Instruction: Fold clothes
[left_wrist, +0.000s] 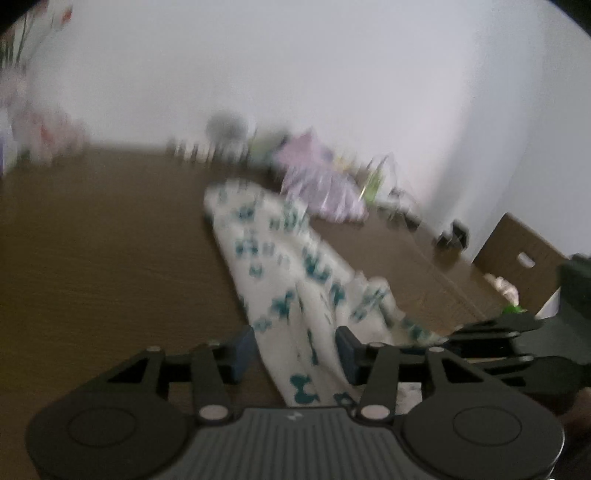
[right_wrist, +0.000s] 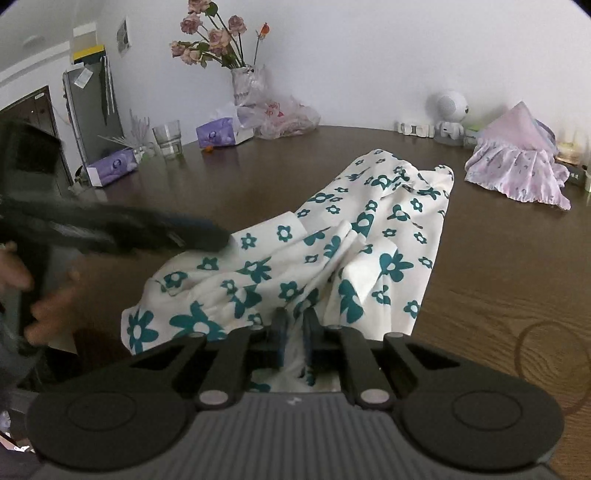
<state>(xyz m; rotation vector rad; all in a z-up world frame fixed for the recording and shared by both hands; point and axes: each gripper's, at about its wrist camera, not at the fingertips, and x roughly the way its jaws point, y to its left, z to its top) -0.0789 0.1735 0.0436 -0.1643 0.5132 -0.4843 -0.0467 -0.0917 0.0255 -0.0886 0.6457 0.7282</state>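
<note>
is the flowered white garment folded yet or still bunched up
Bunched: the garment lies rumpled on the table, one edge pinched in the right gripper.

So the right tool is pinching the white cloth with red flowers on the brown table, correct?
Not quite: the flowers are teal, not red. The right wrist view shows the right tool pinching the white cloth on the brown table.

Setting: a lived-in home room. Evidence, right wrist view: a dark wooden table (right_wrist: 480, 258) stood against a white wall; a vase of dried roses (right_wrist: 221, 44) at upper centre; tissue boxes (right_wrist: 218, 134) and a drinking glass (right_wrist: 168, 138) at upper left; a small white robot figurine (right_wrist: 448, 110) at upper right.
</note>
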